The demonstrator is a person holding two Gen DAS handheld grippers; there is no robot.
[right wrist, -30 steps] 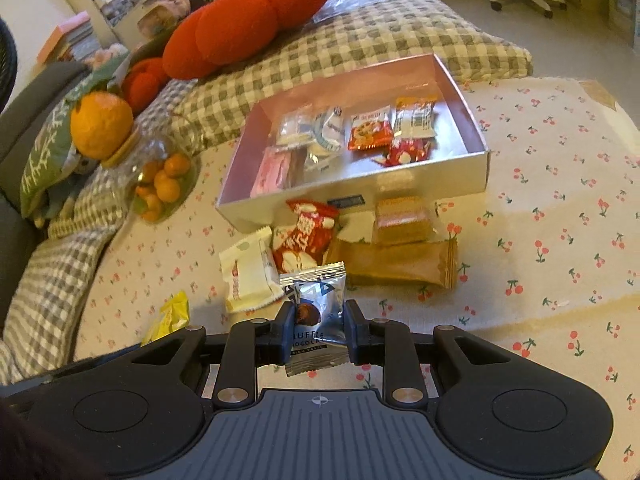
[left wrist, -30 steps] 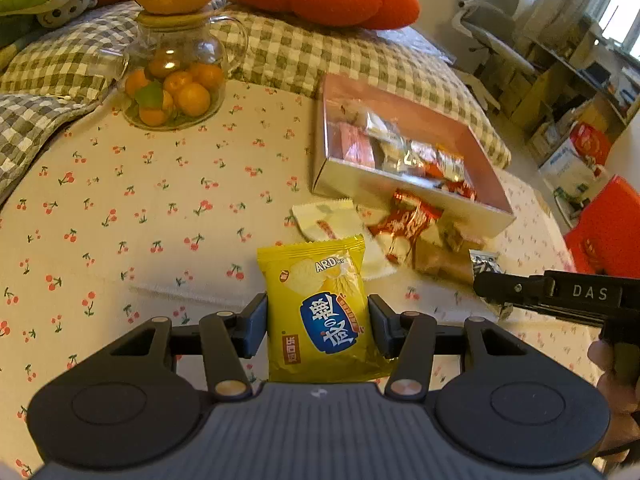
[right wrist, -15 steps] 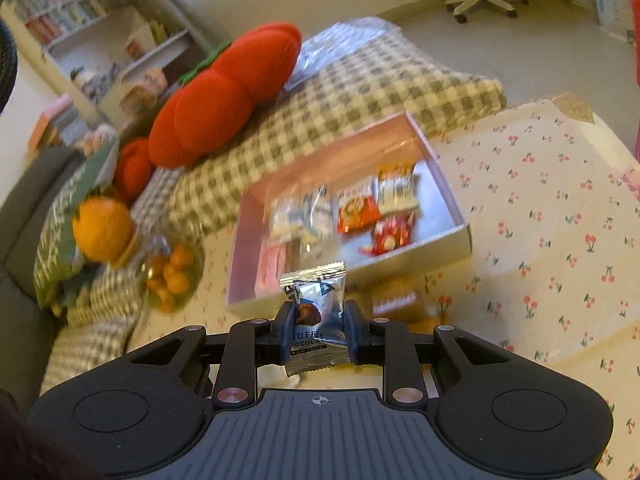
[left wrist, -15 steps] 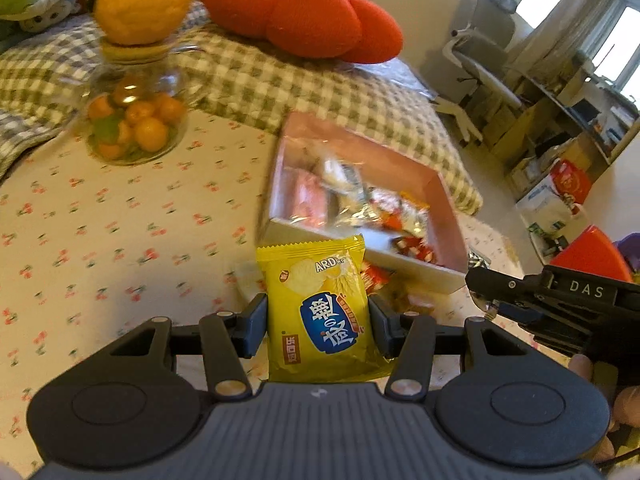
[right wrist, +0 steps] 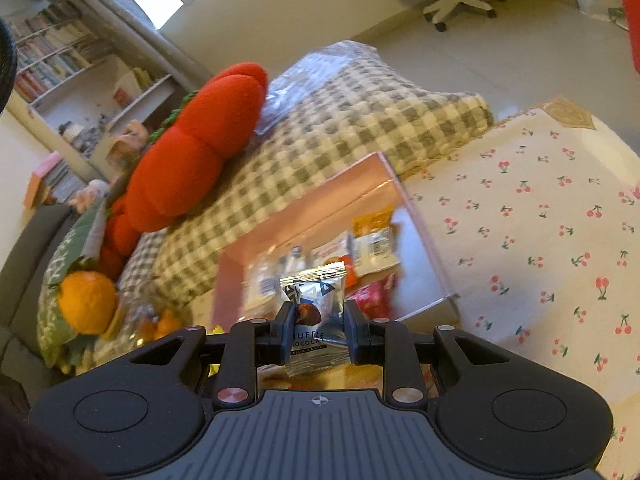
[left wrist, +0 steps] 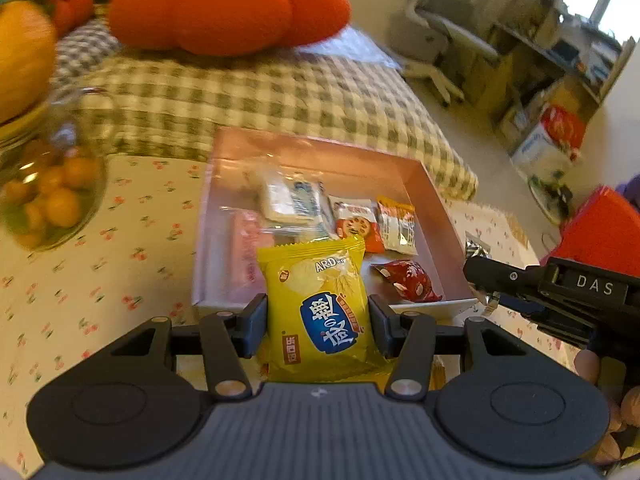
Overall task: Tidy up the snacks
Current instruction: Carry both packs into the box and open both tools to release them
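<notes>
Left gripper [left wrist: 318, 316] clamped on a yellow chip packet [left wrist: 320, 308], held upright, long axis running away from the wrist, top seam over the near wall of the pink box [left wrist: 320, 144]. Right gripper [right wrist: 316, 330] clamped on a silver chocolate packet [right wrist: 314, 312], likewise upright, above the box's near edge.

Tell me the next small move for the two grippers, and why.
Probably carry both a little further forward over the shallow pink box, then let go. The left gripper holds the yellow chip packet at the box's near edge; the right gripper holds the silver chocolate packet.
</notes>
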